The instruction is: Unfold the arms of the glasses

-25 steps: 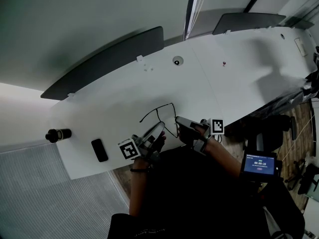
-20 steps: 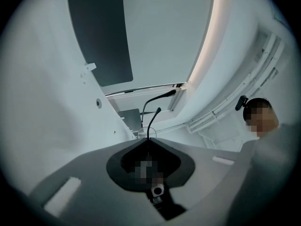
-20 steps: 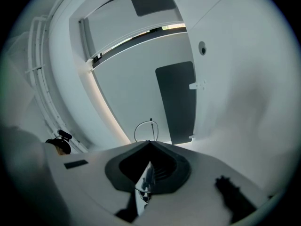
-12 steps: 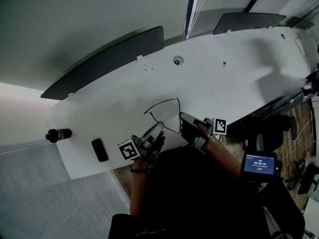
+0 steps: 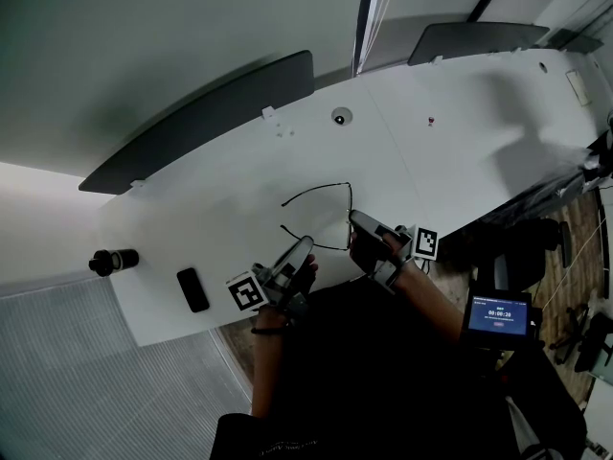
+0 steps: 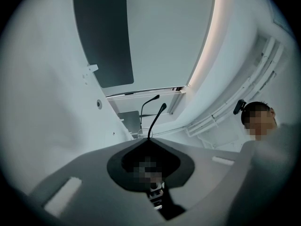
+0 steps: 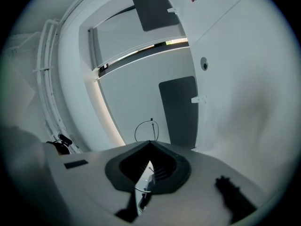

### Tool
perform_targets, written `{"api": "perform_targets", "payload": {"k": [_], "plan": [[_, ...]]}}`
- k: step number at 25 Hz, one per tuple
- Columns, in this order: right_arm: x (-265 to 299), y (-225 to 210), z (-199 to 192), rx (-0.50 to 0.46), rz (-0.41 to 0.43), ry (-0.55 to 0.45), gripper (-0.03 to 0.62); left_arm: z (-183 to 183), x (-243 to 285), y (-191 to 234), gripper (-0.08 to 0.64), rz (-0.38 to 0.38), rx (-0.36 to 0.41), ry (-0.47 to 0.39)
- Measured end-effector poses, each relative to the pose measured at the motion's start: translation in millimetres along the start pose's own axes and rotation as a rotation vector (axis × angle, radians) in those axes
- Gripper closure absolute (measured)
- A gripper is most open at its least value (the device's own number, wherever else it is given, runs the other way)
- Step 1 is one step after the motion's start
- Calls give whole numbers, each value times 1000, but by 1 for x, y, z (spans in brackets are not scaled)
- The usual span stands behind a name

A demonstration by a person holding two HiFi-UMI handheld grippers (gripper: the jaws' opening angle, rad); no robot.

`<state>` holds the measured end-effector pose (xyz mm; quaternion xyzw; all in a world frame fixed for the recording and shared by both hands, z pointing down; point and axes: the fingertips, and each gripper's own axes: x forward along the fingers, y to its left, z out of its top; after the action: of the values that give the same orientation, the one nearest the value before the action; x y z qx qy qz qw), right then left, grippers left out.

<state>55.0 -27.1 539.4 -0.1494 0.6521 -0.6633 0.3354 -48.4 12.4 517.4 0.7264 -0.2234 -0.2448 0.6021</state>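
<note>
- Item 1, left gripper (image 5: 305, 244): clenched on one end of the glasses (image 5: 316, 191), by the near edge of the white table (image 5: 460, 161). I have kept it where it was.
- Item 2, glasses: a thin dark wire frame, strung between both grippers over the table's near part. Its outline has spread wider than a second ago, and one arm now stands well out from the front.
- Item 3, right gripper (image 5: 354, 218): clamped on the other end, with a lens ring showing just past its tips. It has drawn rightward, away from the left gripper.
- Reading: I judge the pull is opening a hinge. Unfolding is under way, not finished.
</note>
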Motion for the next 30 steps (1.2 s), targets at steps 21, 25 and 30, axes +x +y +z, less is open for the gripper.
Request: {"api": "perform_targets", "payload": {"k": [21,25,30], "plan": [[0,0,7,11,12,-61,584,5,-19,5,403,-35,40,-78],[-4,0,9,19,11,-75,584,17,-30,8,400,-43,84,-152],[-7,3,14,-8,21,-89,584,50,-64,10,403,-93,52,-381]]}}
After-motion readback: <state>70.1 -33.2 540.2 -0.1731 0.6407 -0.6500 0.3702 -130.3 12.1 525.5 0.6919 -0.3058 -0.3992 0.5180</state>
